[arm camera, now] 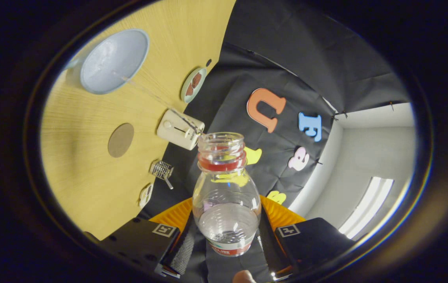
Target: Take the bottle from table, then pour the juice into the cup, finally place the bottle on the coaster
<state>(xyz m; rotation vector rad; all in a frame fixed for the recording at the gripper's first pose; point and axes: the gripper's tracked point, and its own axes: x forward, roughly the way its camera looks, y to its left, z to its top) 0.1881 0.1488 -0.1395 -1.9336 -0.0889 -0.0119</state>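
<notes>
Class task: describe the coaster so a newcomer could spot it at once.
Start at the pale wooden table. Beyond the gripper, whose jaws clamp the clear plastic bottle, lies the flat brown round coaster, between the light blue cup and the cream box. It alone is flat and brown.

The wooden table point(90, 165) shows tilted over, its pale grain running wide. On it sits the light blue cup point(114, 61), seen from above, a thin clear stream reaching into it. Near the table's far edge rests a small green plate point(193, 84) with something brown on it. A round brown coaster point(121, 140) lies bare in the middle. Along the edge sit a cream toaster point(180, 129), a little wire rack point(162, 170) and a small white item point(145, 195), too small to tell.
</notes>
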